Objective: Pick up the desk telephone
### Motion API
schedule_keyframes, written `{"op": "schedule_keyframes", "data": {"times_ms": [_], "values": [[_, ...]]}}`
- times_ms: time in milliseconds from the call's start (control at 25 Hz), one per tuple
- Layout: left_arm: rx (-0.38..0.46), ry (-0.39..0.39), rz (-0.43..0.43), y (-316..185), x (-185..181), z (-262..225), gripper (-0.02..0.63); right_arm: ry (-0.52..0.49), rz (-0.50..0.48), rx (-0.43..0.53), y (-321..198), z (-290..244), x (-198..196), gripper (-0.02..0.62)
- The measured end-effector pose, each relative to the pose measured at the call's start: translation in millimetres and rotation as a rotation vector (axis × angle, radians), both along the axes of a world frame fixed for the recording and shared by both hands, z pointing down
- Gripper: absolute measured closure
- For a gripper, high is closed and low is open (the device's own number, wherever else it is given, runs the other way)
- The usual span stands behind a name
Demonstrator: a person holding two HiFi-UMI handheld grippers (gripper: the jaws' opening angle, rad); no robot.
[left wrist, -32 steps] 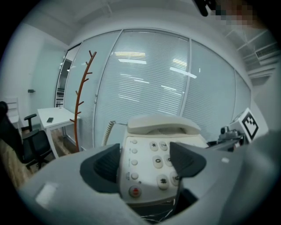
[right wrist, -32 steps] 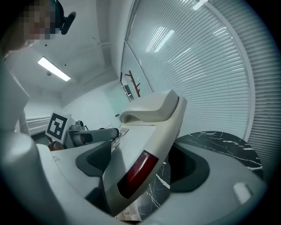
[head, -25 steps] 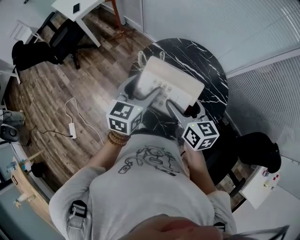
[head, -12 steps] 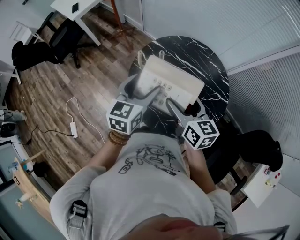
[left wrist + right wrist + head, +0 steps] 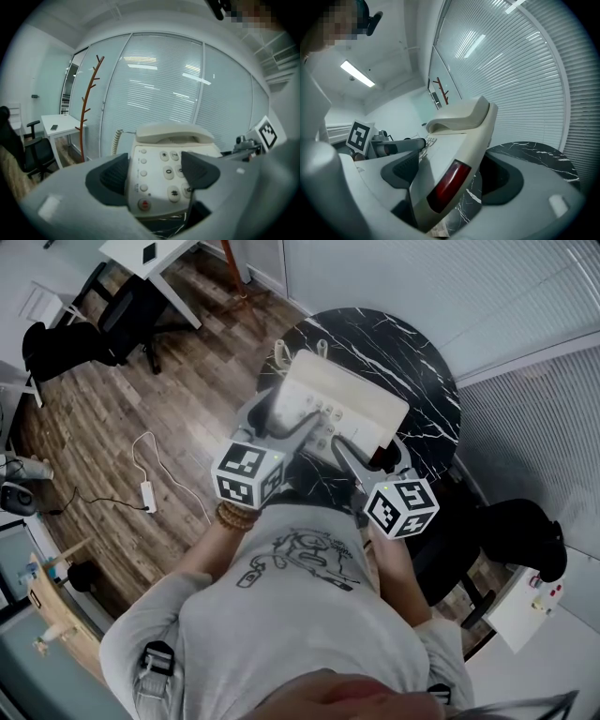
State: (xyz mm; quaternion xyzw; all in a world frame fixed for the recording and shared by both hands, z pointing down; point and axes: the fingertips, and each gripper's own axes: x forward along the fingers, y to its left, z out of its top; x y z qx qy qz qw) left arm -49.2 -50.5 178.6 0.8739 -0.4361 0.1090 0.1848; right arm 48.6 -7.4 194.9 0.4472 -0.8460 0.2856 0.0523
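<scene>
The cream desk telephone (image 5: pixel 342 404) hangs tilted over the round black marble table (image 5: pixel 417 352), handset (image 5: pixel 171 133) on its cradle. My left gripper (image 5: pixel 286 427) is shut on its left front corner. In the left gripper view the keypad (image 5: pixel 164 164) sits between the dark pads (image 5: pixel 112 176) of that gripper (image 5: pixel 157 176). My right gripper (image 5: pixel 370 454) is shut on the right side. In the right gripper view the phone's edge with its red window (image 5: pixel 445 185) runs between the jaws of that gripper (image 5: pixel 452 176), and the table (image 5: pixel 534 154) lies below. A coiled cord (image 5: pixel 116 140) hangs at the phone's back left.
Glass walls with blinds stand just behind the table. A coat stand (image 5: pixel 86 108) and a white desk (image 5: pixel 150 259) are at the left. A black chair (image 5: pixel 70 343) and a power strip with cable (image 5: pixel 145 498) are on the wooden floor. Another dark chair (image 5: pixel 520 535) stands at the right.
</scene>
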Motion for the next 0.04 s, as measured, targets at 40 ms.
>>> {"op": "schedule_keyframes", "data": {"times_ms": [40], "values": [[0.001, 0.0, -0.001, -0.4, 0.4, -0.1, 0.25, 0.0, -0.002, 0.001, -0.6, 0.0, 0.5, 0.192]]}}
